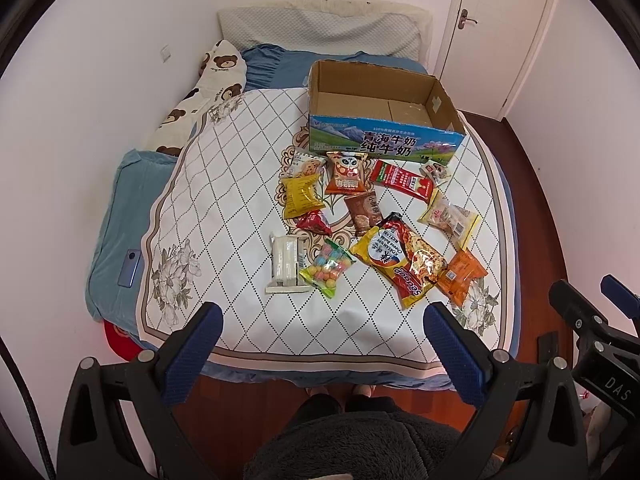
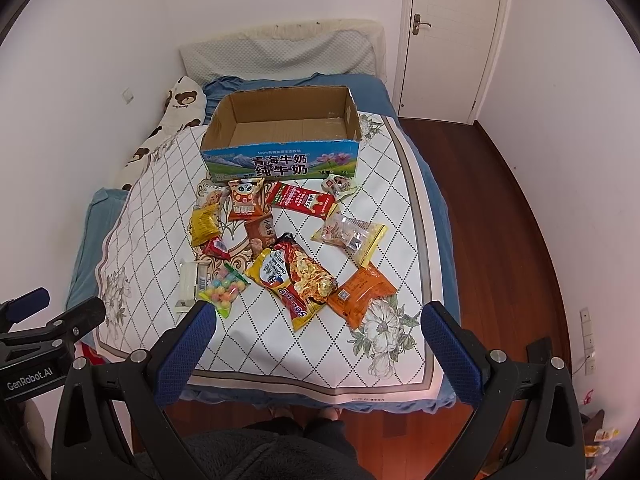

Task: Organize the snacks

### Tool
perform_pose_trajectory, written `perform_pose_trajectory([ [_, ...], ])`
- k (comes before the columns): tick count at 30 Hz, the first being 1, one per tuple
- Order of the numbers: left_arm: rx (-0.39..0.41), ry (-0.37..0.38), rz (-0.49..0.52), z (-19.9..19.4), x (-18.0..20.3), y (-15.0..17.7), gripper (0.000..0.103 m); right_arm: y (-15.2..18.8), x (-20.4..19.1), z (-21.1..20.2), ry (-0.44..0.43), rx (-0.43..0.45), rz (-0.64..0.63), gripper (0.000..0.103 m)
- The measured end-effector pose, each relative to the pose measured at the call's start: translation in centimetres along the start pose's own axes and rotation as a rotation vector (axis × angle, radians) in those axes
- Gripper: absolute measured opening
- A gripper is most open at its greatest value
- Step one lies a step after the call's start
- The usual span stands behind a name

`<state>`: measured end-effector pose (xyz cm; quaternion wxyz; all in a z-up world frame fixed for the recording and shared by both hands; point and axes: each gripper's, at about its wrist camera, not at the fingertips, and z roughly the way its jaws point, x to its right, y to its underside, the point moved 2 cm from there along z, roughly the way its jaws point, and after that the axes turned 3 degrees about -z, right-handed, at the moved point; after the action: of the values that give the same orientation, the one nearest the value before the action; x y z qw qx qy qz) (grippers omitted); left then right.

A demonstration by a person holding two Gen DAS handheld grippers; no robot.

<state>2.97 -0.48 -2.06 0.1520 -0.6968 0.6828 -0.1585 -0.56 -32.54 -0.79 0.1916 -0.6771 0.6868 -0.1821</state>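
Note:
Several snack packets lie spread on a quilted white bedspread [image 1: 224, 184] [image 2: 384, 240]. Among them are a large yellow-and-red noodle bag [image 1: 400, 260] [image 2: 292, 280], an orange packet [image 1: 462, 274] [image 2: 360, 294], a bag of coloured candy balls [image 1: 327, 267] [image 2: 224, 290], a white packet [image 1: 286, 262] [image 2: 190, 280] and a red bar wrapper [image 1: 402, 179] [image 2: 302, 200]. Behind them stands an open cardboard milk box [image 1: 384, 142] [image 2: 280, 162], nothing inside. My left gripper [image 1: 322, 320] and right gripper [image 2: 318, 318] both hover open above the bed's near edge, holding nothing.
Pillows [image 1: 320, 28] and a bear-print cushion [image 1: 200, 92] lie at the head of the bed. A phone [image 1: 129, 269] rests on the blue bedding at left. Wooden floor [image 2: 500, 240] runs along the right, with a closed door [image 2: 452, 32] beyond. The person's legs [image 1: 352, 436] are below.

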Motion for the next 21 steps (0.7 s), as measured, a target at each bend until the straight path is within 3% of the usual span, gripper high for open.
perform_pose_trajectory([
  [21, -0.015, 0.01, 0.012, 0.1, 0.3, -0.7, 0.103, -0.5, 0.4, 1.0, -0.023, -0.008, 0.002, 0.103],
])
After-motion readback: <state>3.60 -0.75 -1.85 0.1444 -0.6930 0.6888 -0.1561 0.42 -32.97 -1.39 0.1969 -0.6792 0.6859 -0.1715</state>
